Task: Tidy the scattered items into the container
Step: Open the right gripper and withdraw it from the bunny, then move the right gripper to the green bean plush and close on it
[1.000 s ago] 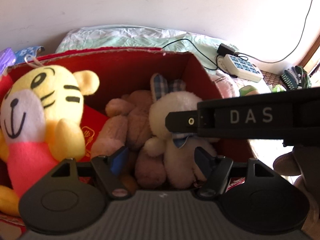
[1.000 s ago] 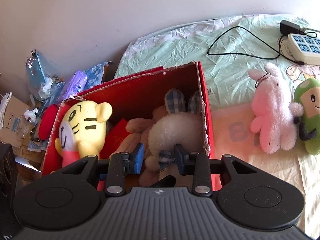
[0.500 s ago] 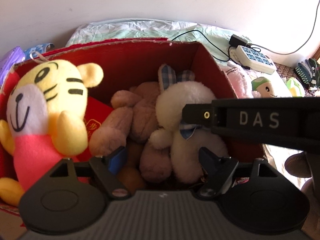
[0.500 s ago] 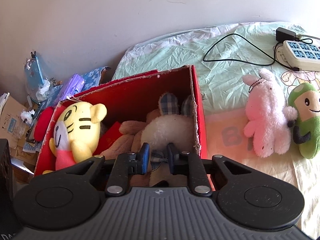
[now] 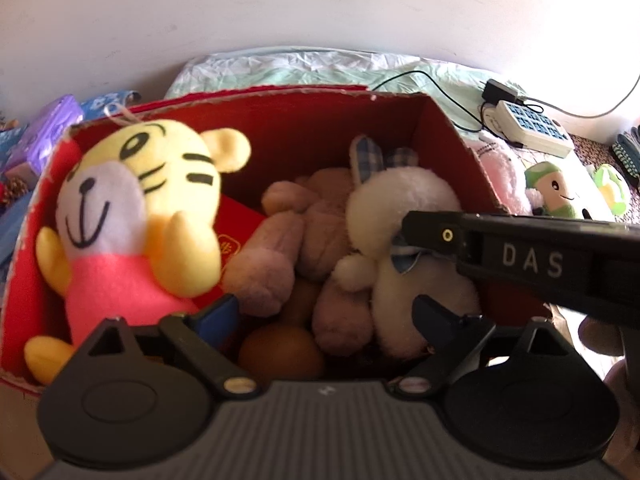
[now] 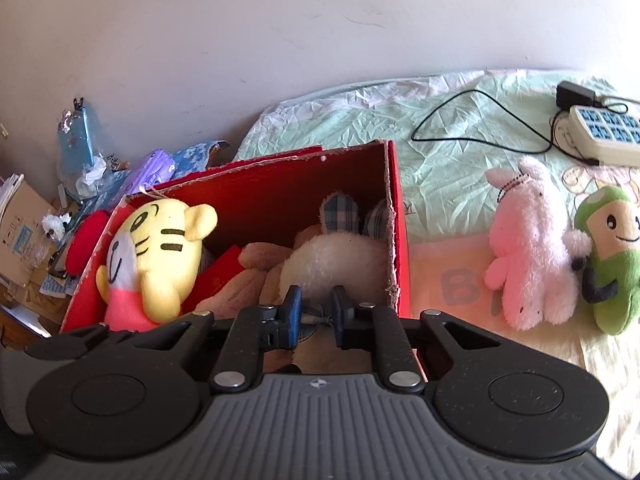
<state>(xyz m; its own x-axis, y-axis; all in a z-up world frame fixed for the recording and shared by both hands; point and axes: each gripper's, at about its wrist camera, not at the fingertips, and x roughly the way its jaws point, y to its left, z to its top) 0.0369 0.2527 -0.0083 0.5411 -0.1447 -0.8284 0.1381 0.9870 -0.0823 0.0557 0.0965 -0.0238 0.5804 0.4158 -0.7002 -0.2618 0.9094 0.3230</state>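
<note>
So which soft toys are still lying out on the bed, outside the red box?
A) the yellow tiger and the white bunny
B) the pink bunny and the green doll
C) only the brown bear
B: the pink bunny and green doll lie on the bedsheet beside the red box.

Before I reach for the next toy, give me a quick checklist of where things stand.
1. Left gripper free: ok, jaws opening, nothing pinched.
2. Right gripper free: not ok, shut on the white bunny, apparently its bow.
3. Yellow tiger inside red box: ok.
4. Pink bunny packed: not ok, on the bed.
5. Green toy packed: not ok, beside the pink bunny.
6. Room left in box: cannot tell.
</note>
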